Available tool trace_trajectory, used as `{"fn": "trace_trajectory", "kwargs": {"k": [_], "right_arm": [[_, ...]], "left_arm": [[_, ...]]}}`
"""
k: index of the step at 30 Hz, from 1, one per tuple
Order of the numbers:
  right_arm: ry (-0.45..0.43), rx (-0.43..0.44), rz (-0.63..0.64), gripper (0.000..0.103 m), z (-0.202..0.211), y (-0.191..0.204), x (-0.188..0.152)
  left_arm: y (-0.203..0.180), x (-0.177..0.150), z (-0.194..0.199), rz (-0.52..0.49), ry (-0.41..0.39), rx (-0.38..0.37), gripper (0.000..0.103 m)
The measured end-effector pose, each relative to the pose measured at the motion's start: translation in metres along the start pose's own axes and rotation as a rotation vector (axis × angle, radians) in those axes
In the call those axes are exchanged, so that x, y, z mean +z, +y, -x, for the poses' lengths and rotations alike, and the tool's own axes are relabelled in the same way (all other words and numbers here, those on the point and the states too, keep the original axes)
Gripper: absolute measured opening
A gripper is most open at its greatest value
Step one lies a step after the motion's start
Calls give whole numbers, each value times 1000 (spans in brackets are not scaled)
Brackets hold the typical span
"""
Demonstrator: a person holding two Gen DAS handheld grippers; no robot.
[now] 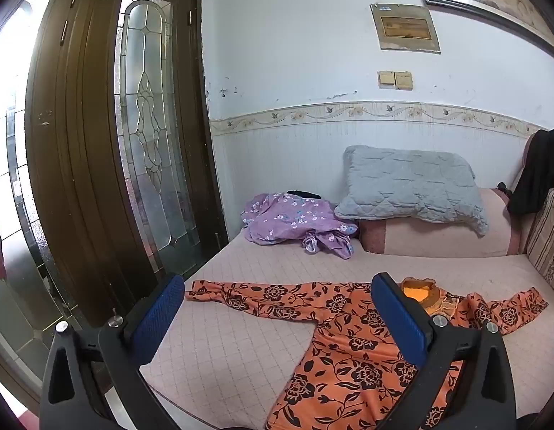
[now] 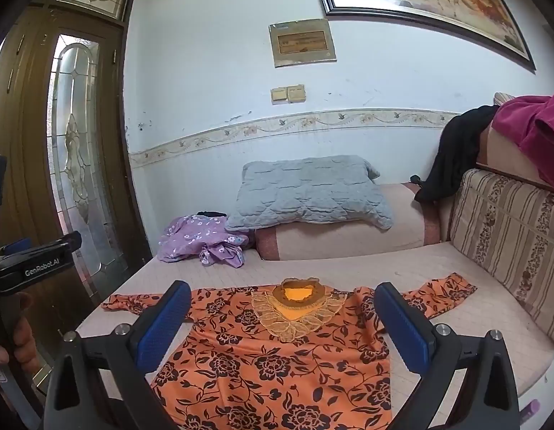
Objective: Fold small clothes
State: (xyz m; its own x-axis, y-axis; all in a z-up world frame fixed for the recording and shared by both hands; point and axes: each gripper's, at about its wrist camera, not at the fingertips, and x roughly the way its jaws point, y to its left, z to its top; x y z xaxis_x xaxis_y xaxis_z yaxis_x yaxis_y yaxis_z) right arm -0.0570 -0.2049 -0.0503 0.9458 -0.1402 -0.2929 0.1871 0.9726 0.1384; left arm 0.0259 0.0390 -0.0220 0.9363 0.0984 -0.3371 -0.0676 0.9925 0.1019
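Observation:
An orange top with dark flower print [image 1: 348, 340] [image 2: 270, 354] lies spread flat on the pink quilted sofa seat [image 1: 241, 329] [image 2: 467, 308], sleeves out to both sides, its lace collar [image 2: 295, 308] facing the far wall. My left gripper [image 1: 277, 301] hovers above the top's left sleeve and shoulder, jaws wide open and empty. My right gripper [image 2: 282, 308] hangs above the chest of the top, also wide open with nothing between its blue pads [image 2: 406, 326]. The left gripper's body [image 2: 33, 265] and the hand holding it show at the left edge of the right wrist view.
A crumpled purple floral garment [image 1: 295, 222] [image 2: 205, 240] lies at the seat's far left. A grey quilted pillow [image 1: 409, 186] [image 2: 309, 190] rests on the armrest. Striped back cushion [image 2: 510, 233] with black and magenta clothes [image 2: 535, 129] on the right. Wooden glass door [image 1: 108, 125] stands left.

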Motion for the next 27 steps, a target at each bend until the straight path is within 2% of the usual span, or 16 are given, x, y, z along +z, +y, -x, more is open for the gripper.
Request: {"fn": "trace_trajectory", "kwargs": {"k": [18, 27], "right_arm": [[15, 11, -4, 103, -2, 3, -6], [53, 20, -24, 103, -5, 1, -2]], "left_arm": [[6, -2, -8, 9, 12, 20, 103], [10, -4, -9, 20, 16, 24, 103]]}}
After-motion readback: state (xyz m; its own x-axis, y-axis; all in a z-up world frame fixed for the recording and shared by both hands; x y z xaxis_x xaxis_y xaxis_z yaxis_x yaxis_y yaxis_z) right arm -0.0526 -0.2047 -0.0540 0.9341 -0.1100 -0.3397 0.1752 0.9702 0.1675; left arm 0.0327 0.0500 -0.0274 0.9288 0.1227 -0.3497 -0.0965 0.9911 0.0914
